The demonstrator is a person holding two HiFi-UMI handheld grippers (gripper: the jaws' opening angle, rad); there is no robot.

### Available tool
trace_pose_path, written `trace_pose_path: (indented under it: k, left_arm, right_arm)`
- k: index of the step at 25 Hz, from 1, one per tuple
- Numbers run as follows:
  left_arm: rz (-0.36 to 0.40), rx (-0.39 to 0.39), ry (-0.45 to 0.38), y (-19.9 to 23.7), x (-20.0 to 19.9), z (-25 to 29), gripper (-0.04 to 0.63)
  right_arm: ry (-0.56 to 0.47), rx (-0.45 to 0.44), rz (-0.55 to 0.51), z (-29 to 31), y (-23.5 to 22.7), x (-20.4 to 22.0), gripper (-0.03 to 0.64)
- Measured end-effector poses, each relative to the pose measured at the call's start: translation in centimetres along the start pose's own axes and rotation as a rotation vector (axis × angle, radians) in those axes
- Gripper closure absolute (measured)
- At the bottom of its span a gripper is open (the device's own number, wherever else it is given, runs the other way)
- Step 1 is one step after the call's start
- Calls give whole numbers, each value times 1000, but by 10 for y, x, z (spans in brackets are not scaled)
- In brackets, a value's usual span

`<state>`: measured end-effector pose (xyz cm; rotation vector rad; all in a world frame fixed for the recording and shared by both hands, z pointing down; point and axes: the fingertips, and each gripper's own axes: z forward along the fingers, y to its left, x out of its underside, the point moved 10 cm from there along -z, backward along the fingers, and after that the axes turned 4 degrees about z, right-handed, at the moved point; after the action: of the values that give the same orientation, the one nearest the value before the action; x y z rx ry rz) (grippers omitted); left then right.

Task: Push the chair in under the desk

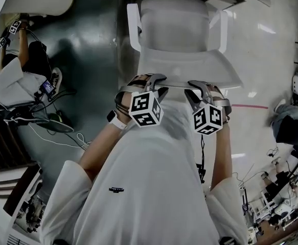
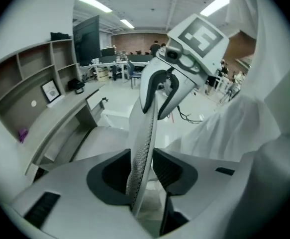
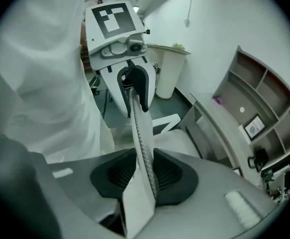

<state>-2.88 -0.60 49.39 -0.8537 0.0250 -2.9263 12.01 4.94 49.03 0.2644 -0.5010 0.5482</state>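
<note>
In the head view the white chair point(image 1: 175, 27) stands straight ahead, its backrest's top edge point(image 1: 189, 71) nearest me. The left gripper point(image 1: 147, 83) and the right gripper point(image 1: 202, 90) sit side by side on that edge, both pointing steeply down. The thin, mesh-faced backrest point(image 2: 144, 133) runs between the pads of the left gripper point(image 2: 144, 176), which touch it on both sides. Further along the same backrest point(image 3: 141, 133), the pads of the right gripper point(image 3: 144, 176) press on it too. The desk point(image 2: 60, 118) lies beyond the chair's seat.
Wall shelves point(image 2: 30, 73) with a picture frame rise over the desk point(image 3: 219, 128). A person point(image 1: 10, 83) with grippers crouches at the left among cables point(image 1: 51, 126). A white bin point(image 3: 169, 73) stands past the chair. Gear and bags point(image 1: 292, 121) crowd the right floor.
</note>
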Motion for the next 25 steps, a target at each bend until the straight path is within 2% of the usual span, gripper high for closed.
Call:
trace_pose_path:
  k: [2,8,13,19,25]
  left_arm:
    - [53,14,13,-1,-1,3,484]
    - [37,39,21,0,1,-3,483]
    - [24,-4,23,8,2,0,479]
    - [9,-61,25,17,0,-1,474]
    - [6,-86,20,41,-4,5,474]
  right_arm:
    - [-5,-13,-12,0,-1,1,499]
    - [-22,-15,-1,-1,1,-4,499]
    - [-58,43,18,4,-4,-3,494]
    - [-100,58,41,5,-17,-4,486]
    - [-119,70,52,13,-43,-7,482]
